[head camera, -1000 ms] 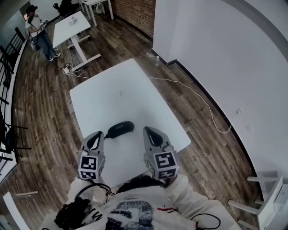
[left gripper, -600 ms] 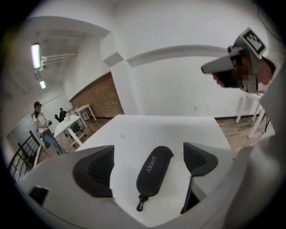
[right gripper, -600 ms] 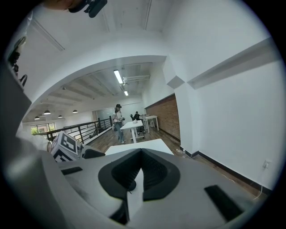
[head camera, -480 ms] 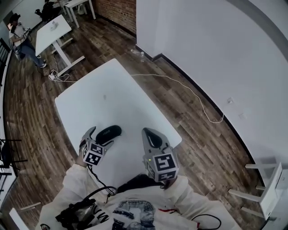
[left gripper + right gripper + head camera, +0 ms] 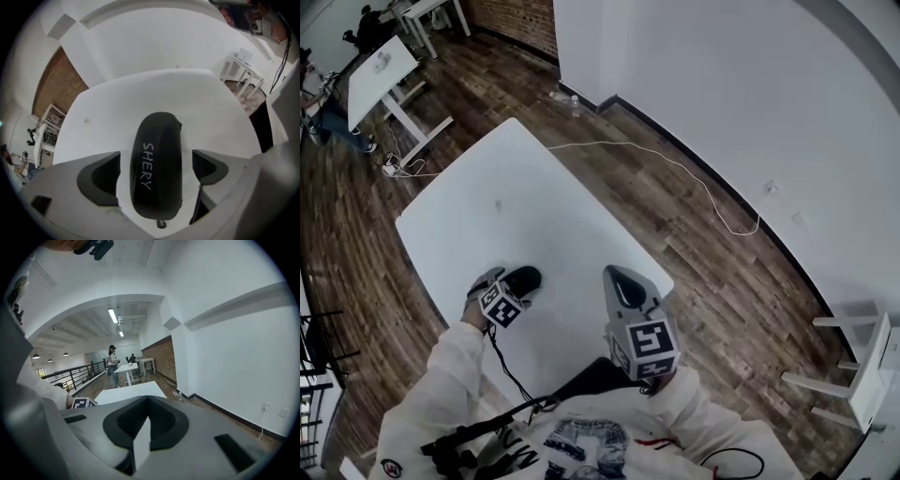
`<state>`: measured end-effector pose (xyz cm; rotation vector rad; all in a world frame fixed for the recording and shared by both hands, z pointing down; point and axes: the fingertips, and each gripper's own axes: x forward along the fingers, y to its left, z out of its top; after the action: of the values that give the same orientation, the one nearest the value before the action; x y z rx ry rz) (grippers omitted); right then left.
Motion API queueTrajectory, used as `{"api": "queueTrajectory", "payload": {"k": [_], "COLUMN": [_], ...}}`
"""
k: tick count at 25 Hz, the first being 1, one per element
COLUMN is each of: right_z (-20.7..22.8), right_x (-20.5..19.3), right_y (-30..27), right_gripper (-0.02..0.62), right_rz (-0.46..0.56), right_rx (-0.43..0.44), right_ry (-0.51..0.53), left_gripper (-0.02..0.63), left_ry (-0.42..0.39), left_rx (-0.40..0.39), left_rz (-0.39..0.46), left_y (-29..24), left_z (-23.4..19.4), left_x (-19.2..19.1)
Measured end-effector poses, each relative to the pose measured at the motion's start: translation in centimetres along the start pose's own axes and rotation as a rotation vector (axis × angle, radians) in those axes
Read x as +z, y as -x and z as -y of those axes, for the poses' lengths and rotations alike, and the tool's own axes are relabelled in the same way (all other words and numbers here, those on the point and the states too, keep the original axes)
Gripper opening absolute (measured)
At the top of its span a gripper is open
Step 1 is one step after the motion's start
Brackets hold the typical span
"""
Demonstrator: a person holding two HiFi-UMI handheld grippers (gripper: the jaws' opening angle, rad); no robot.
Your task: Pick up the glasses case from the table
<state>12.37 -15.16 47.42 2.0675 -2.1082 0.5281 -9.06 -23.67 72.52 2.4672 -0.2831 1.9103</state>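
The black oval hard-shell glasses case lies on the white table between the wide-open jaws of the left claw — long axis along its reach, pads not touching — while the closed right claw sits farther right.

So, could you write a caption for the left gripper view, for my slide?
Left gripper, jaws open, straddles the black glasses case lying on the white table, pads not yet touching it.

You've got two grippers, left gripper and right gripper; one glasses case; three white tables: near table, far-left table, farthest table; one floor cable; one chair, right; two people far off.
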Motion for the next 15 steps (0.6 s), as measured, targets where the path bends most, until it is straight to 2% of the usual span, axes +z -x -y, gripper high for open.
{"api": "queueTrajectory", "payload": {"k": [2, 6, 8, 9, 15], "right_z": [0.2, 0.0, 0.1, 0.1, -0.4], "right_x": [0.5, 1.0, 1.2, 1.3, 1.5], "right_y": [-0.4, -0.4, -0.3, -0.3, -0.7], "right_gripper": [0.005, 0.005, 0.005, 0.005, 0.005], "right_rz": [0.016, 0.032, 0.042, 0.045, 0.049], "right_rx": [-0.009, -0.006, -0.007, -0.008, 0.007], "right_ry": [-0.008, -0.016, -0.02, -0.022, -0.023], "left_gripper": [0.48, 0.457, 0.394, 0.385, 0.37], "left_ry": [-0.017, -0.002, 0.014, 0.02, 0.034], "left_rx": [-0.024, -0.098, -0.138, -0.148, -0.13], "left_rz": [-0.041, -0.08, -0.076, -0.072, -0.067], "left_y": [-0.9, -1.4, -1.4, -1.4, -1.0], "left_z": [0.2, 1.1, 1.7, 1.9, 1.8], "left_x": [-0.3, -0.8, -0.6, -0.6, -0.8]}}
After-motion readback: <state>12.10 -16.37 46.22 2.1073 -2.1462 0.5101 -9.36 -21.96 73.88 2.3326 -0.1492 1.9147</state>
